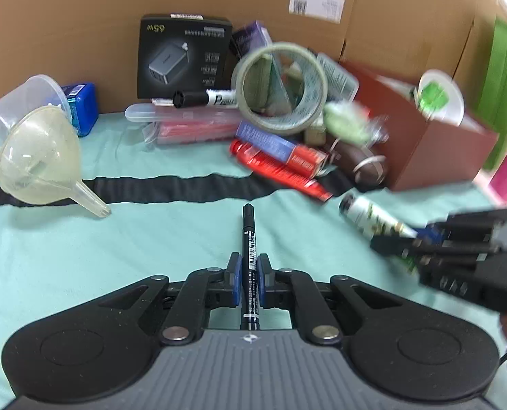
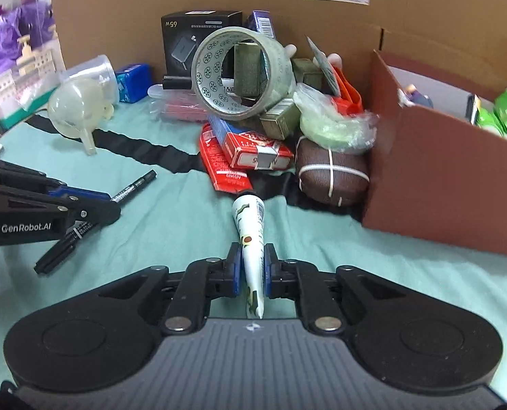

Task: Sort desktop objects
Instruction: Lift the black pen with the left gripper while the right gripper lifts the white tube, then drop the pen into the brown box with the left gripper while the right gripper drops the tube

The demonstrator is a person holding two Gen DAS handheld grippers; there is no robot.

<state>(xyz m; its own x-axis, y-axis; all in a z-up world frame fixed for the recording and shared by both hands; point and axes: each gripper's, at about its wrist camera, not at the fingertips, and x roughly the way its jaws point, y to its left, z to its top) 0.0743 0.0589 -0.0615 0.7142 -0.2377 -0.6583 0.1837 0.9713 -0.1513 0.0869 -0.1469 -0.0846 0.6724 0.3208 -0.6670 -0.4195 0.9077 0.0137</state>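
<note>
A marker (image 1: pixel 250 259) is pinched in the left gripper (image 1: pixel 250 273), a tube (image 2: pixel 251 239) in the right gripper (image 2: pixel 251 266); next, both probably need carrying to the brown box (image 2: pixel 441 184) at right.

A black marker pen (image 1: pixel 249 263) with a white printed label lies lengthwise between the blue pads of the left gripper (image 1: pixel 249 266), cap end pointing toward the clutter. A white squeeze tube (image 2: pixel 251 256) with green and brown print is pinched flat near its crimped end by the right gripper (image 2: pixel 252 259), its cap end just above the teal cloth (image 2: pixel 171 225).
</note>
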